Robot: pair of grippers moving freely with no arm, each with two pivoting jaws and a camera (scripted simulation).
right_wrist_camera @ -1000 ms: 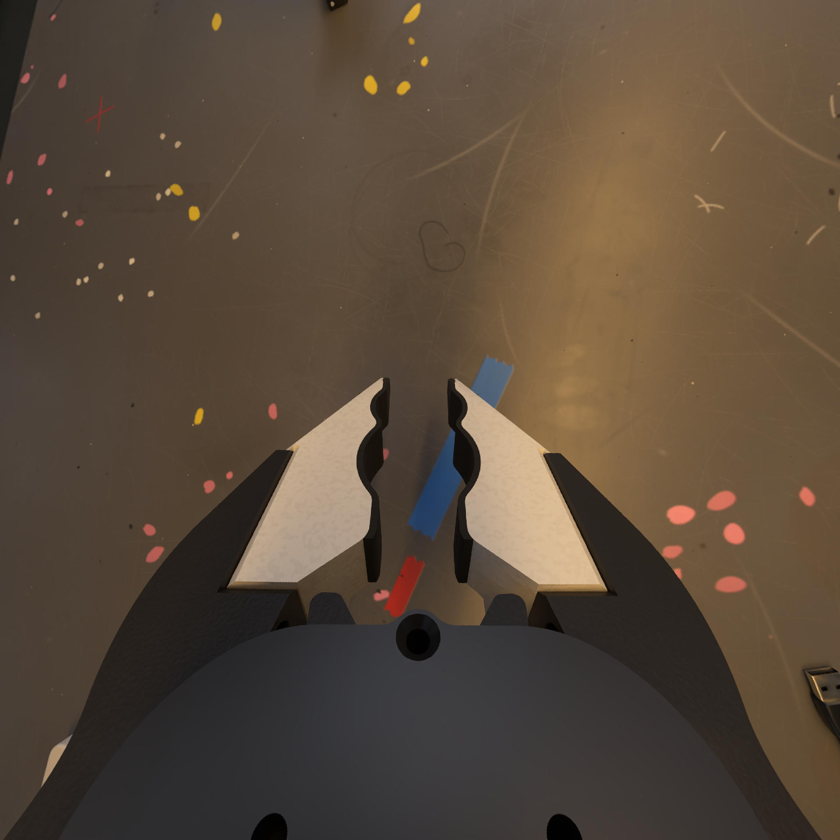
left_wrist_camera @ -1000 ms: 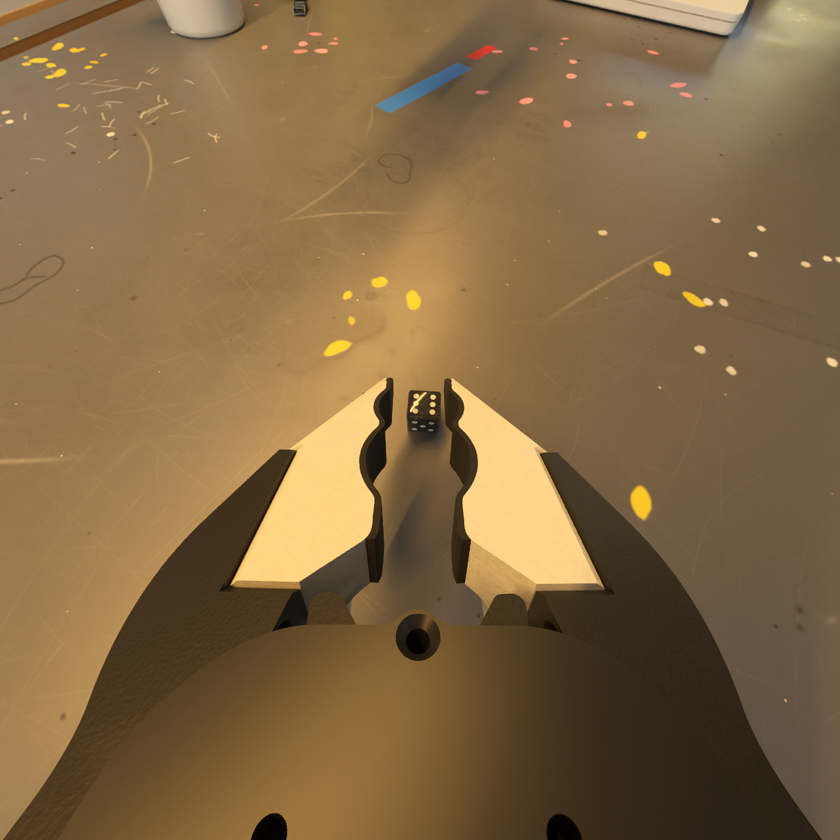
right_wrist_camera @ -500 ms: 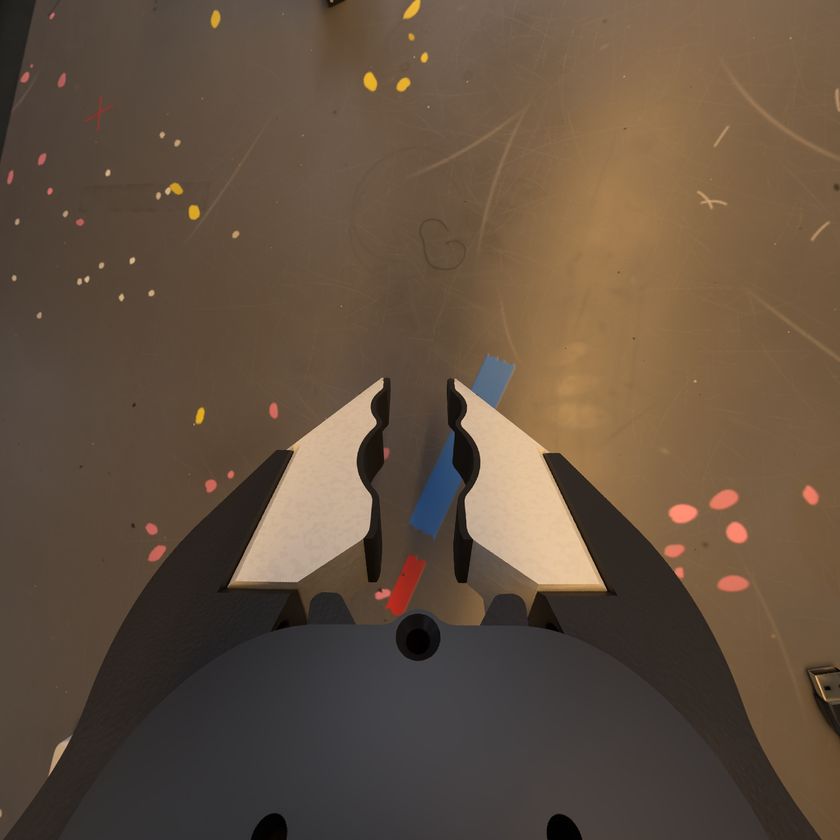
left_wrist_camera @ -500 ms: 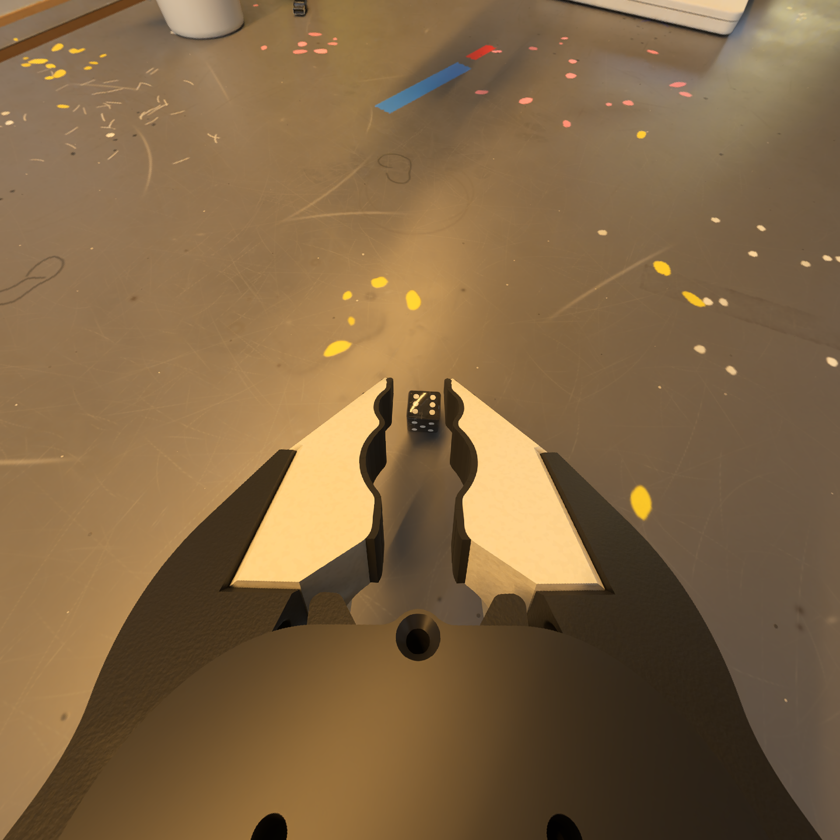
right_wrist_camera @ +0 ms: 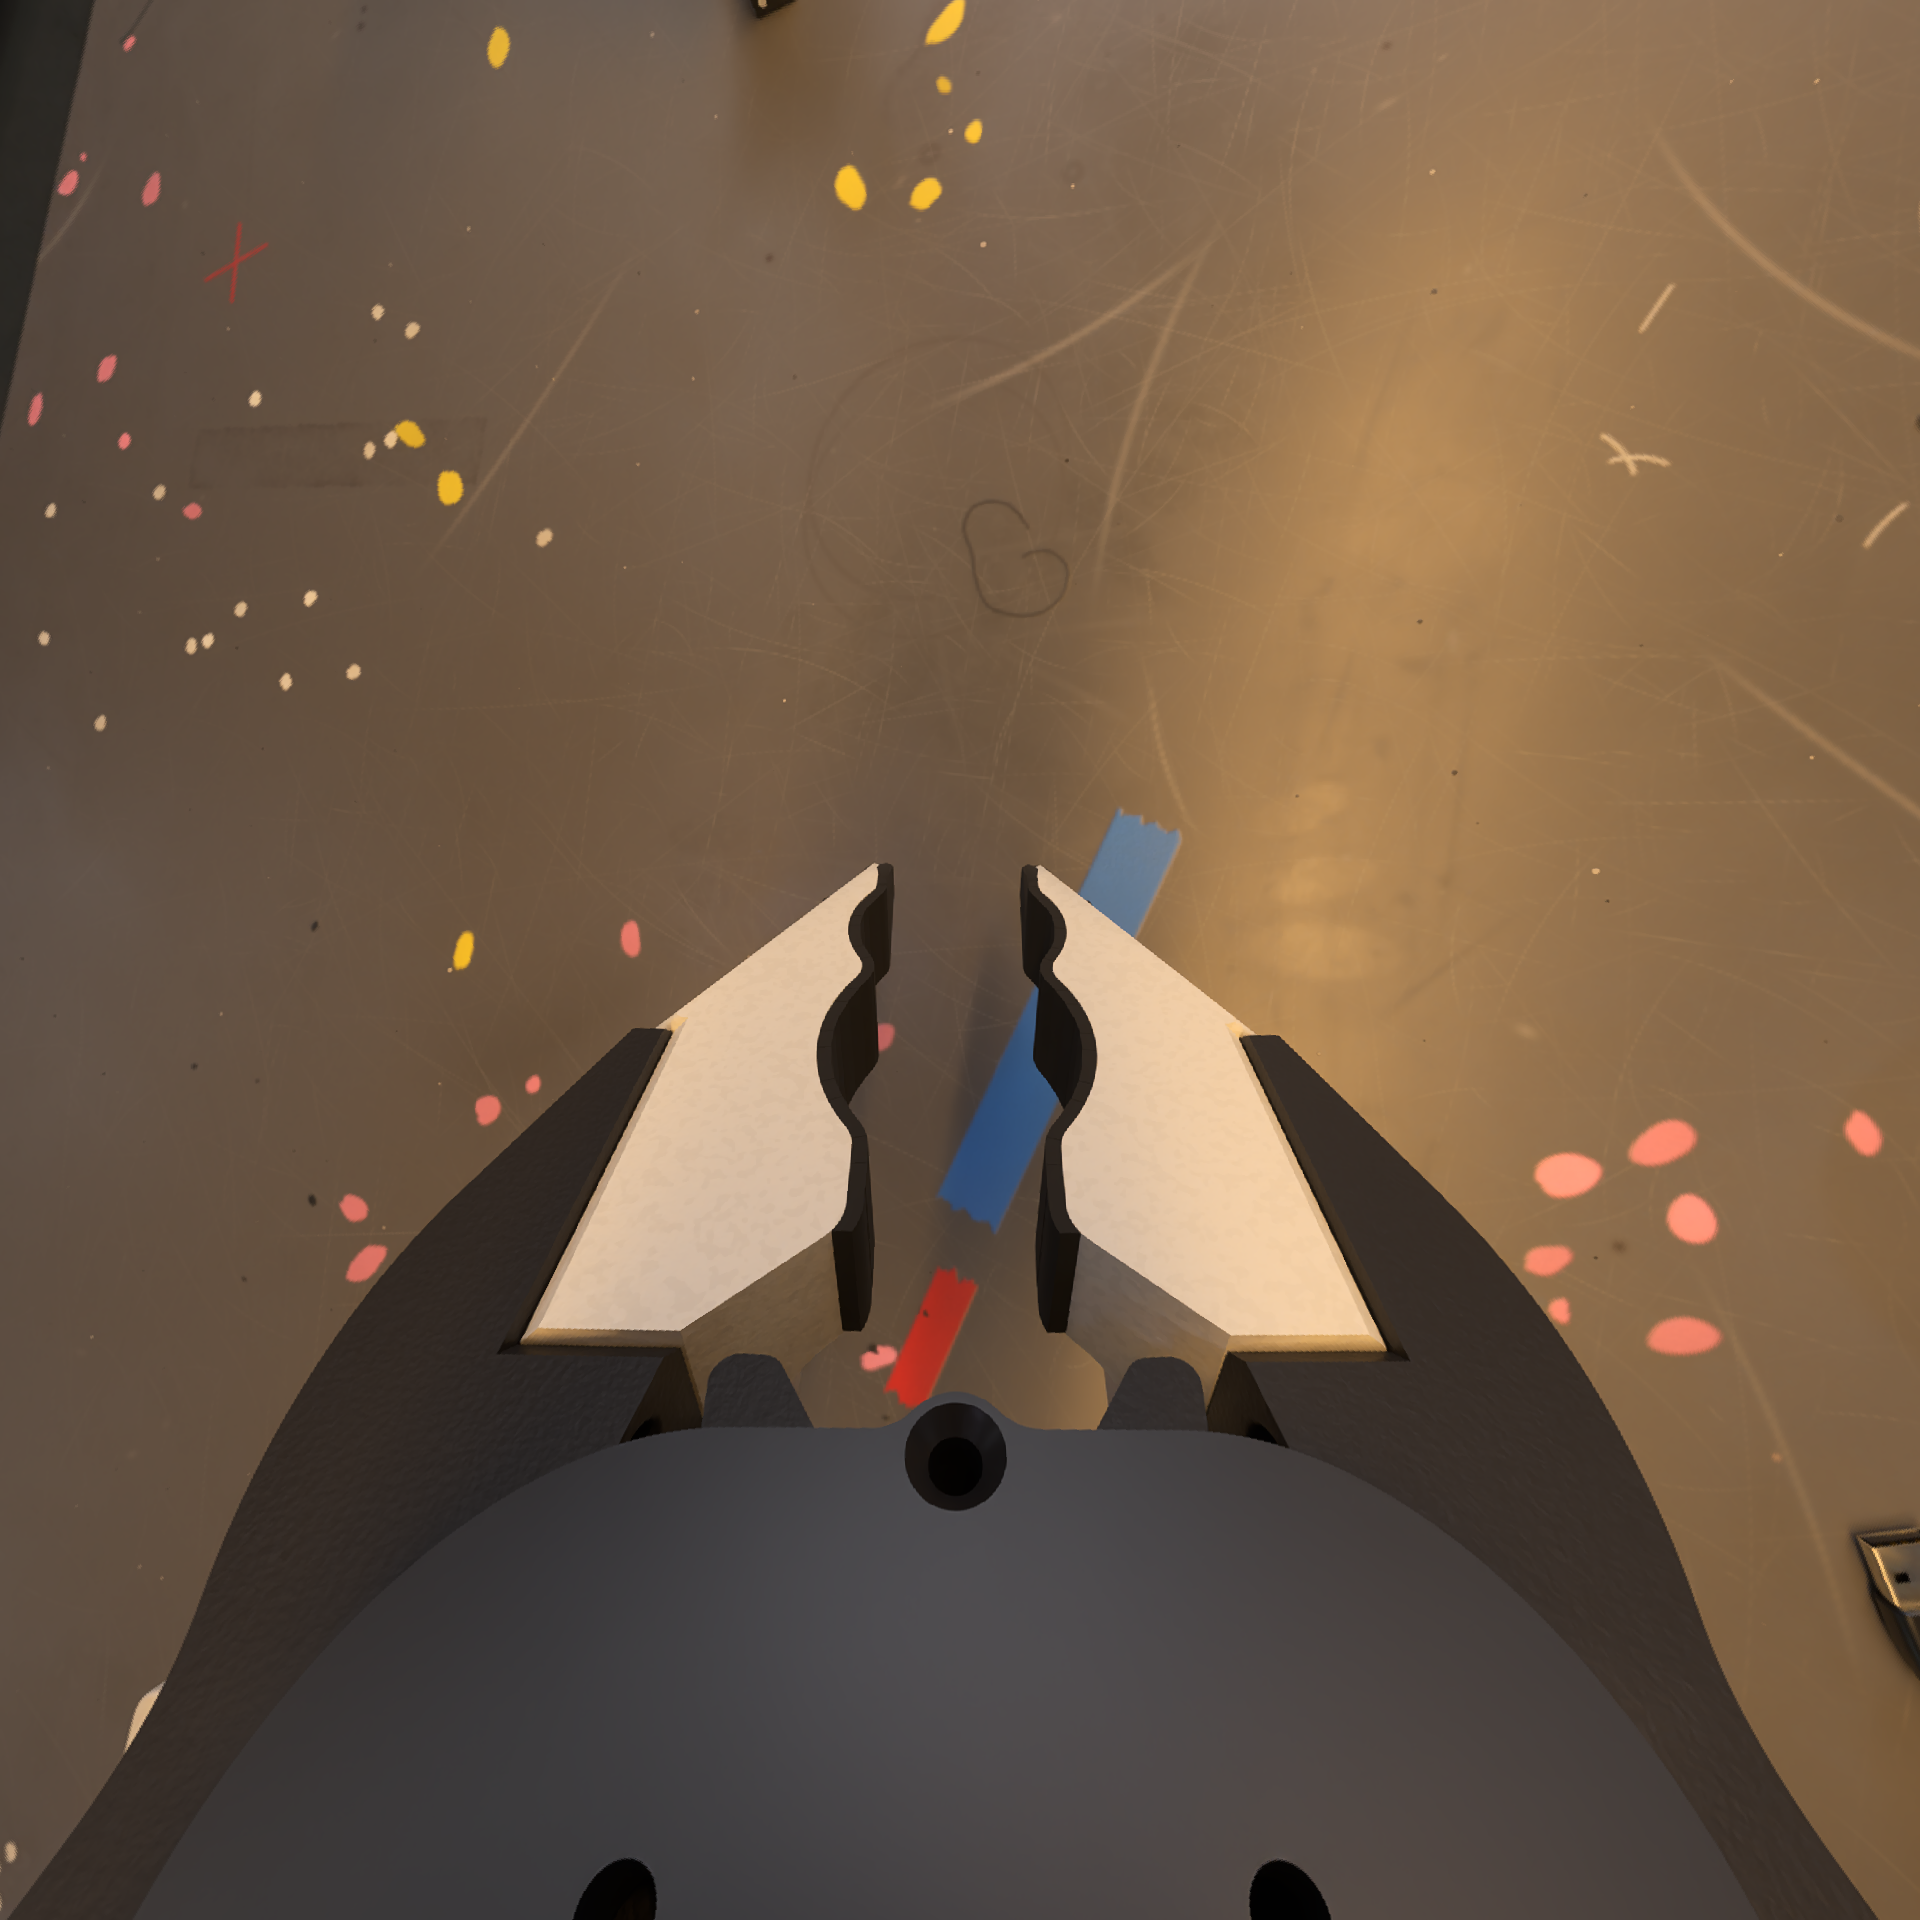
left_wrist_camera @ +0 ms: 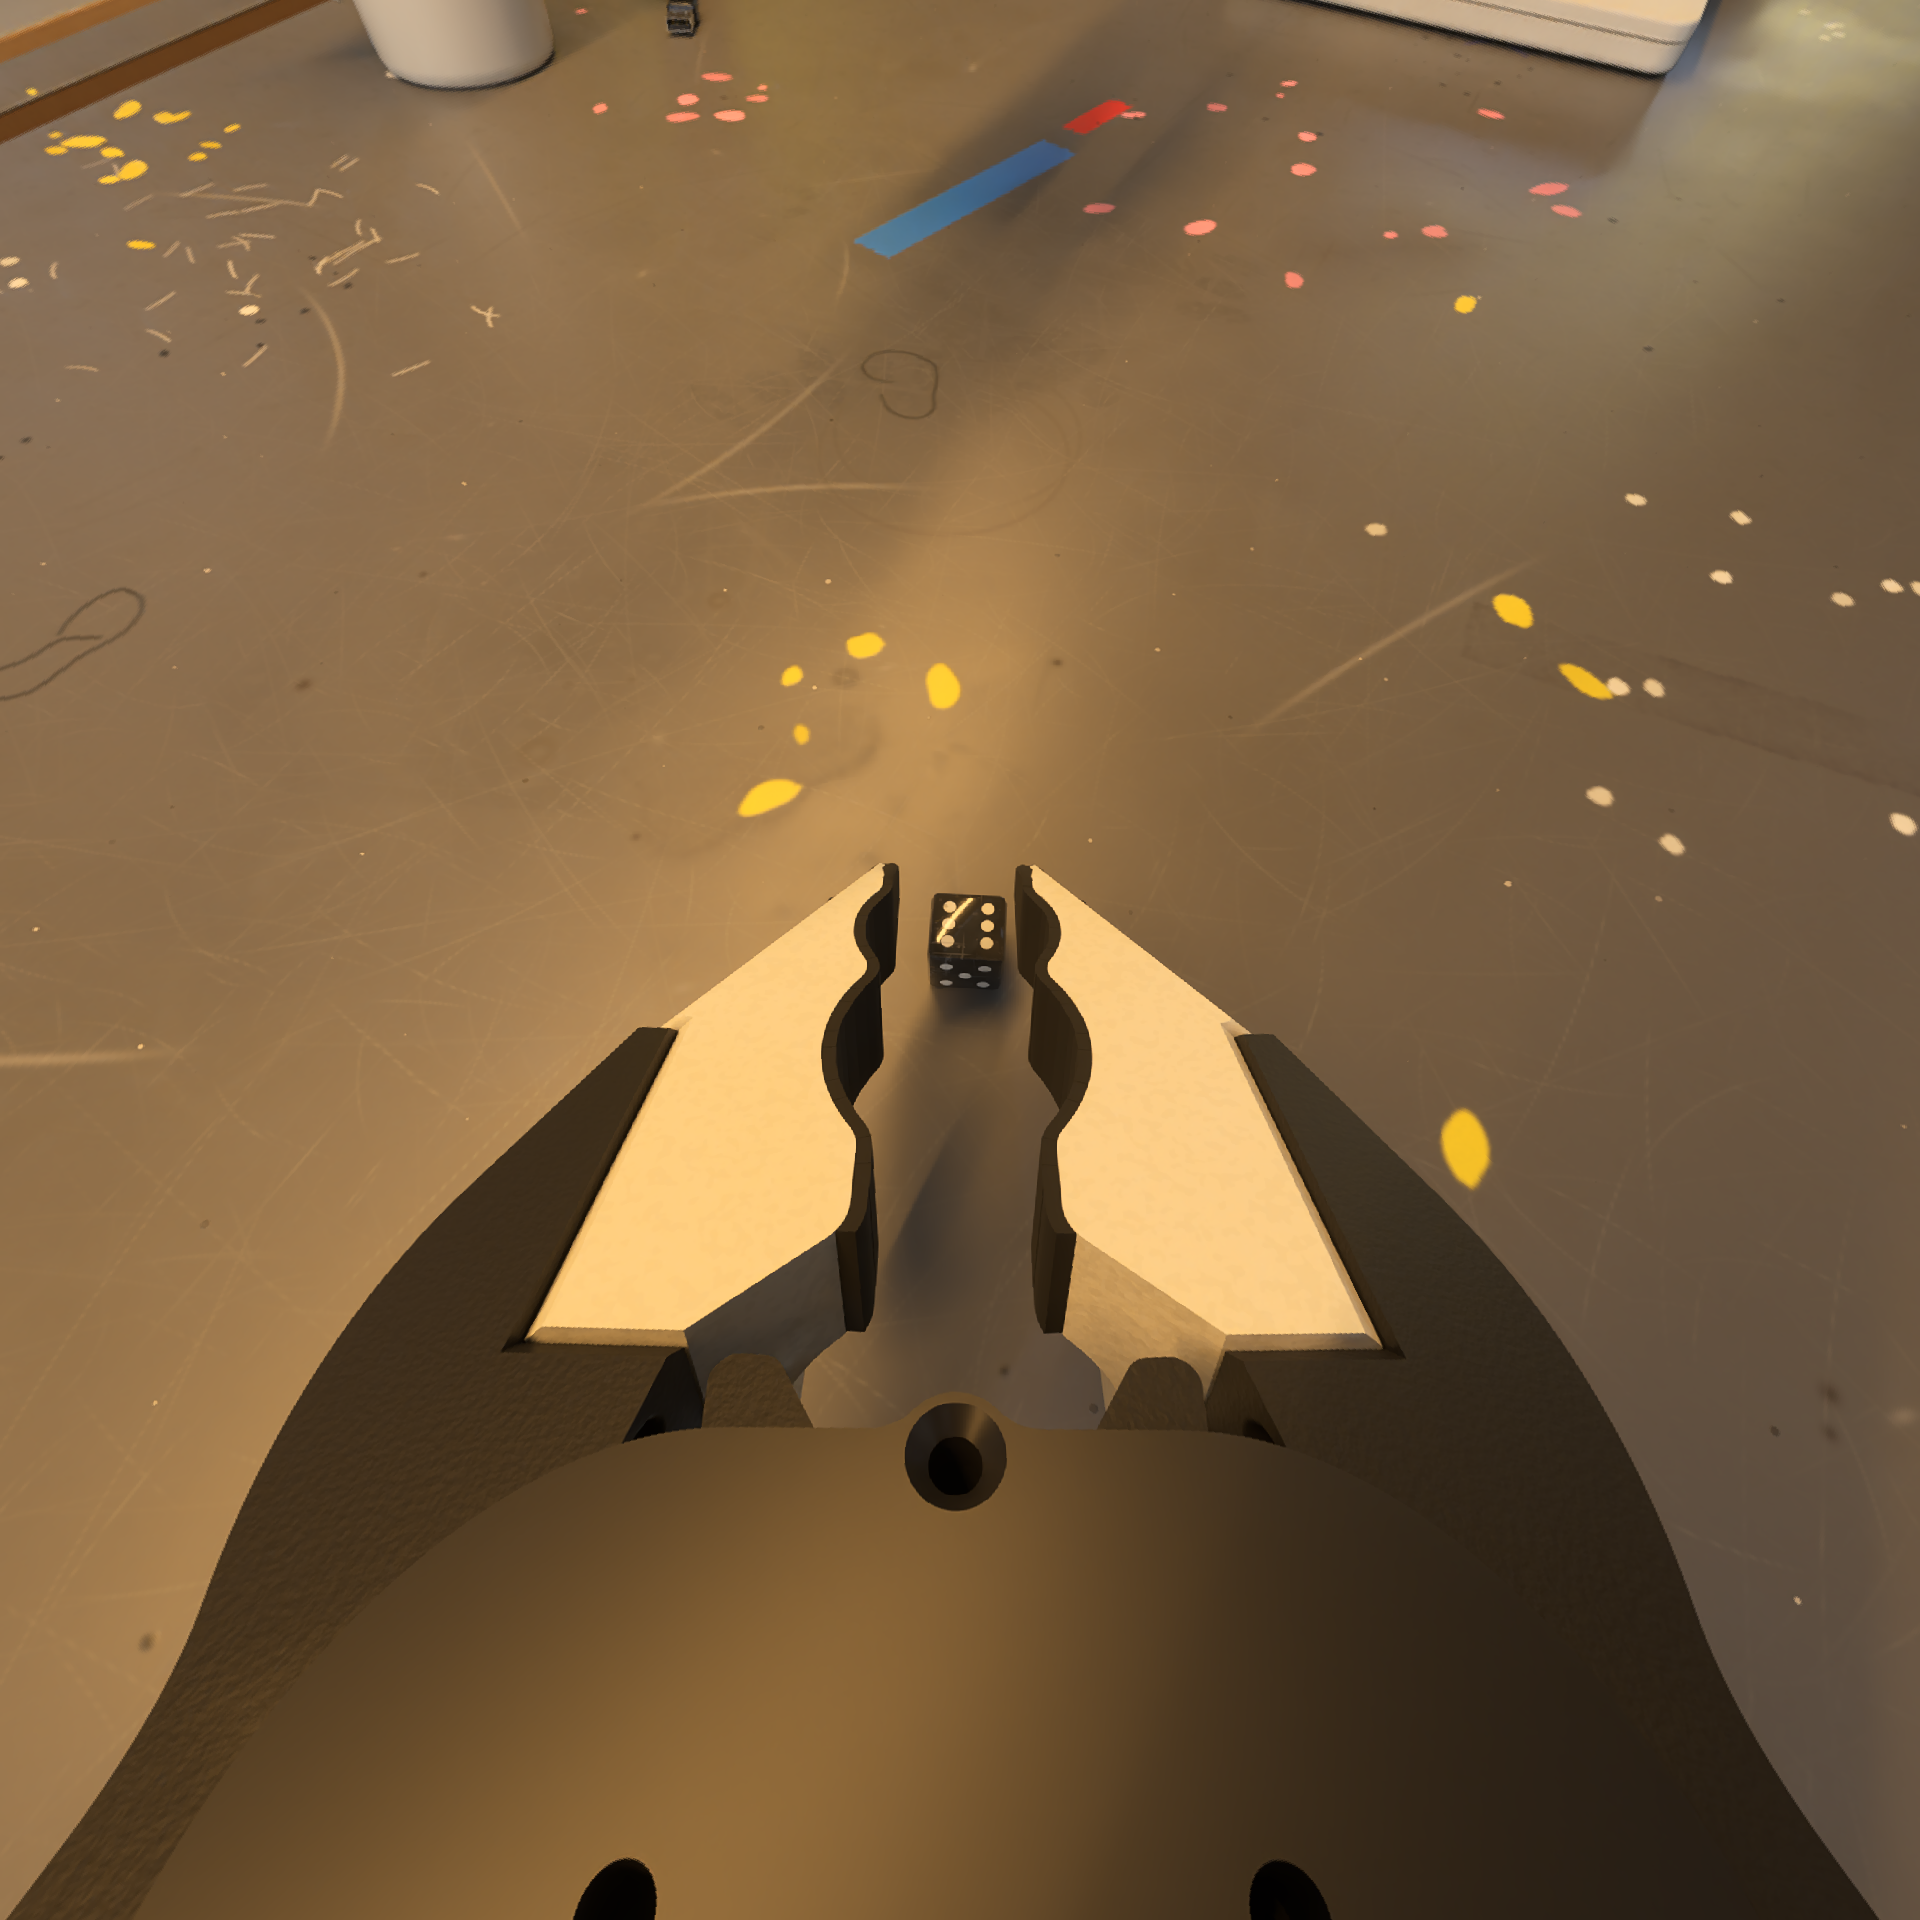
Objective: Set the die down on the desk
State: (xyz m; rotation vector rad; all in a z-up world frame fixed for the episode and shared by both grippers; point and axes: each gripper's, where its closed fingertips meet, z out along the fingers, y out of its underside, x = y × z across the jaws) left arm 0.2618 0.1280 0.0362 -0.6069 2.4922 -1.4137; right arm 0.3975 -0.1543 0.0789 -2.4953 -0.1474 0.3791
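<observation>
A small black die with white pips rests on the scratched grey desk, casting a short shadow toward me. It sits between the tips of my left gripper, with a narrow gap on each side. The left jaws are open and touch nothing. My right gripper is open and empty, hovering above the desk over a strip of blue tape. The die does not show in the right wrist view.
A white cup stands far left and a flat white box far right. Blue tape and red tape lie flat ahead. A small metal object lies at the right edge. Paint specks dot the desk.
</observation>
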